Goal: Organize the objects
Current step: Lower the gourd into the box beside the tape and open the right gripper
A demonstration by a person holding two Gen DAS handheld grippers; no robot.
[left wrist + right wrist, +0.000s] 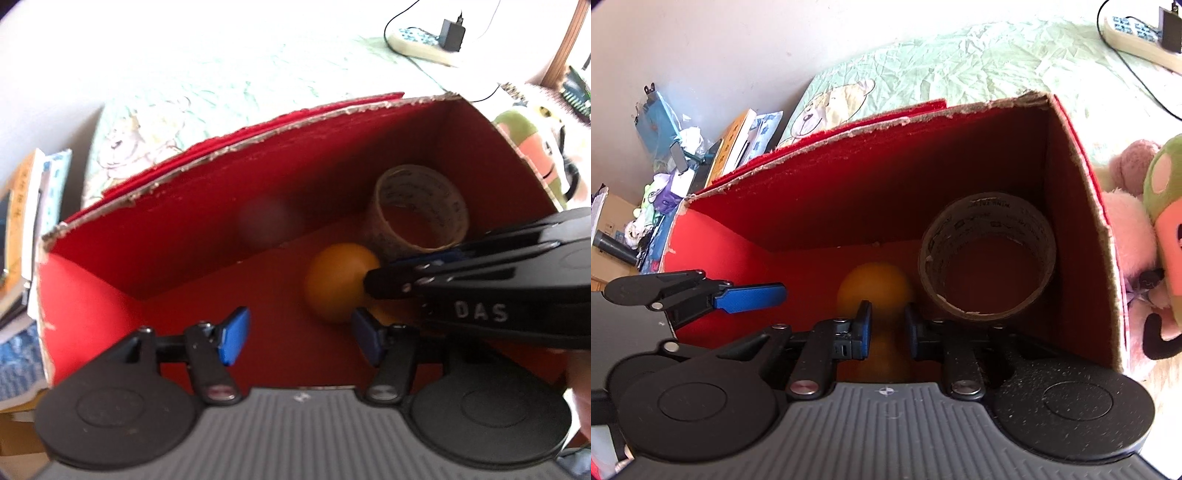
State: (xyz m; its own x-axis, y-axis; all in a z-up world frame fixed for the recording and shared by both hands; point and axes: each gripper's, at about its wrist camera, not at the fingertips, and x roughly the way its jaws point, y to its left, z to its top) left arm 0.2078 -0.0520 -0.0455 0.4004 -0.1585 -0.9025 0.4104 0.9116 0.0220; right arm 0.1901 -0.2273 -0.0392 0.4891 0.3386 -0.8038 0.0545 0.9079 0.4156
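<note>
A red cardboard box (177,236) lies open on a bed; it also shows in the right wrist view (849,206). Inside it are an orange ball (338,284) and a roll of brown tape (419,210). In the right wrist view the orange ball (873,286) sits just beyond my right gripper (887,330), whose jaws stand a little apart with an orange shape between them; the tape roll (988,258) is to its right. My left gripper (299,334) is open and empty over the box floor. The right gripper (373,284) reaches in from the right, touching the ball.
A pale green bedsheet (221,81) with a bear print lies behind the box. A power strip (421,42) with a charger lies at the far right. Plush toys (1145,236) press against the box's right wall. Books (735,144) and clutter are at the left.
</note>
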